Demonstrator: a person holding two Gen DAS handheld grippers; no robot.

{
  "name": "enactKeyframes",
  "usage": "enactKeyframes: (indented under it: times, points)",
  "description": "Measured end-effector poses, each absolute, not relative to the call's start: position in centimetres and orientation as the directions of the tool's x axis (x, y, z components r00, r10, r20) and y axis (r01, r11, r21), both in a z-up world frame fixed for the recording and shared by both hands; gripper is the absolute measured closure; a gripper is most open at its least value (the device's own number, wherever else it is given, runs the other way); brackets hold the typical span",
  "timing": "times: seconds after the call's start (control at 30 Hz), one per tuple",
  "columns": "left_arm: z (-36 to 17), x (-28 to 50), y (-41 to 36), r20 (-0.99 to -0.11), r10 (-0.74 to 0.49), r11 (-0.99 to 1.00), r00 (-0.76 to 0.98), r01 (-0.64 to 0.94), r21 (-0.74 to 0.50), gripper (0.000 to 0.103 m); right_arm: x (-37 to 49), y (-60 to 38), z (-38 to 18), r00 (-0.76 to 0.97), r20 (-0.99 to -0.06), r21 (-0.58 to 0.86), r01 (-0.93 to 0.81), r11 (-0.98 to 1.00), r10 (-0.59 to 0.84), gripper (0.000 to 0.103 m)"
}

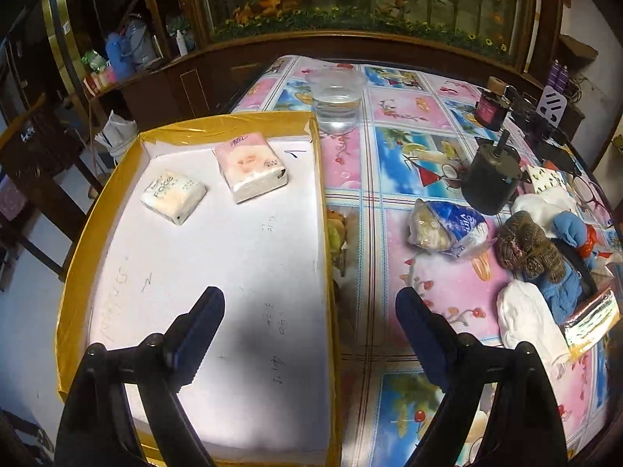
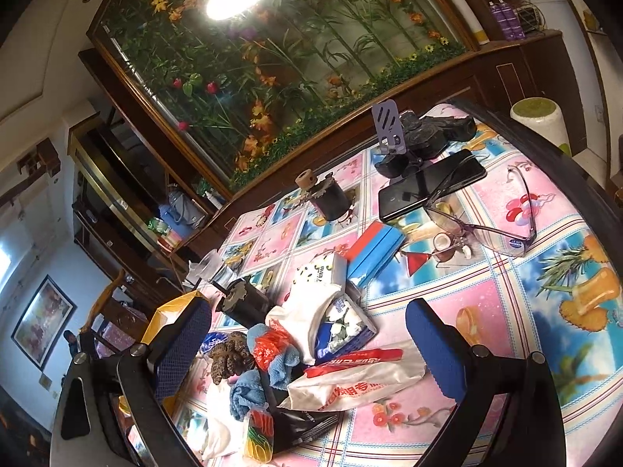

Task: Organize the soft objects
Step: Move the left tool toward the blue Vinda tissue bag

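A shallow yellow-rimmed tray (image 1: 323, 179) with a white floor holds two tissue packs: a white one (image 1: 173, 196) and a pink one (image 1: 251, 171). My left gripper (image 1: 309, 334) is open and empty above the tray's near right edge. To the right lies a blue-white tissue pack (image 1: 447, 229), a brown knitted piece (image 1: 525, 243), a blue cloth (image 1: 568, 276) and a white cloth (image 1: 525, 319). My right gripper (image 2: 307, 334) is open and empty over this pile: white cloth (image 2: 307, 311), blue cloth (image 2: 245, 389), brown knit (image 2: 229, 358), a red-white plastic bag (image 2: 358, 381).
A clear cup of water (image 1: 337, 99) stands behind the tray. Two black cylinders (image 1: 490, 179) (image 2: 331, 196), a phone (image 2: 432, 185), glasses (image 2: 490, 214), a red-blue box (image 2: 373, 251) and a phone stand (image 2: 387, 126) sit on the patterned tablecloth (image 2: 506, 292). A cabinet with flowers is behind.
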State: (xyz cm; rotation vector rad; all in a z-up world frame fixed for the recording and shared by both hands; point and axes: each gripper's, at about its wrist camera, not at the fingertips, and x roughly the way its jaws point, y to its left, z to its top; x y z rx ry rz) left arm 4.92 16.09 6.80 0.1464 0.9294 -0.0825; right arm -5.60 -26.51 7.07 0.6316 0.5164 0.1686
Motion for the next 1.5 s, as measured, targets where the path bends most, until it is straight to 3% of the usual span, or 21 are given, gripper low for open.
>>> enactKeyframes:
  times: [0.2, 0.43, 0.73, 1.0, 1.1, 1.27, 1.4, 1.5]
  points:
    - [6.8, 4.8, 12.3, -0.726, 0.106, 0.920, 0.679, 0.209, 0.331, 0.014, -5.2, -26.7, 6.7, 0.855, -0.428, 0.600, 0.026, 0.800, 0.294, 0.001]
    - [5.3, 2.0, 11.5, -0.824, -0.055, 0.961, 0.564, 0.253, 0.109, 0.014, -5.2, -26.7, 6.7, 0.854, -0.432, 0.595, 0.028, 0.803, 0.290, 0.001]
    - [5.2, -2.5, 8.1, -0.794, -0.106, 0.931, 0.599, 0.340, 0.132, 0.014, -5.3, -26.7, 6.7, 0.854, -0.428, 0.596, 0.022, 0.803, 0.294, 0.001]
    - [4.6, -1.0, 8.8, -0.747, 0.054, 0.941, 0.662, 0.218, 0.261, 0.014, -5.3, -26.6, 6.8, 0.855, -0.426, 0.596, 0.020, 0.803, 0.295, 0.001]
    - [3.9, -0.4, 7.7, -0.729, 0.163, 0.906, 0.665, 0.191, 0.377, 0.013, -5.4, -26.5, 6.8, 0.857, -0.422, 0.594, 0.014, 0.804, 0.297, 0.001]
    - [3.1, 0.7, 5.5, -0.605, 0.356, 0.806, 0.712, 0.094, 0.584, 0.009, -5.4, -26.5, 6.7, 0.857, -0.426, 0.592, 0.021, 0.806, 0.291, 0.001]
    - [3.7, 3.6, 7.8, -0.647, 0.352, 0.853, 0.676, 0.054, 0.520, 0.009, -5.3, -26.4, 6.7, 0.856, -0.424, 0.593, 0.017, 0.805, 0.294, 0.001]
    - [5.1, 4.0, 8.9, -0.694, 0.275, 0.898, 0.666, 0.080, 0.432, 0.009, -5.4, -26.5, 6.8, 0.858, -0.420, 0.593, 0.012, 0.805, 0.297, 0.001]
